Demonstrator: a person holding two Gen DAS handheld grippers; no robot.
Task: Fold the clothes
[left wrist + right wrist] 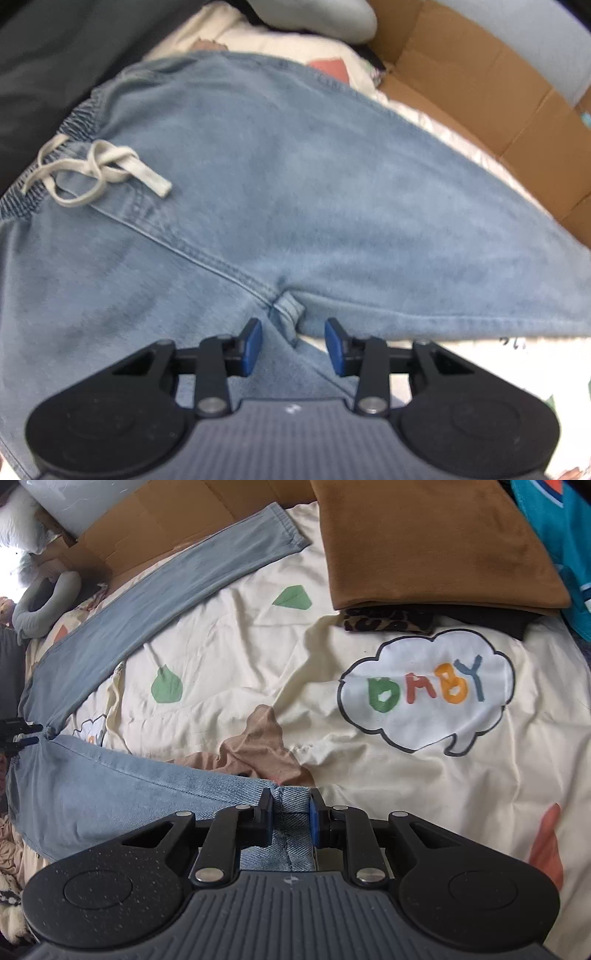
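Light blue denim trousers (295,177) with an elastic waist and a pale drawstring (99,170) lie spread on a cream bedsheet (229,657). My left gripper (294,345) hovers open over the crotch seam (290,310), its blue pads apart on either side of the fabric bunch. It also shows at the left edge of the right wrist view as the left gripper (16,734). My right gripper (290,819) is shut on the hem of the near trouser leg (291,808). The other leg (166,587) stretches away towards the far left.
A folded brown garment (436,546) lies on a leopard-print piece (388,622) at the back right, beside teal clothing (554,535). Cardboard boxes (480,92) line the far side. A "BABY" cloud print (424,694) marks the sheet. Dark fabric (44,74) lies left.
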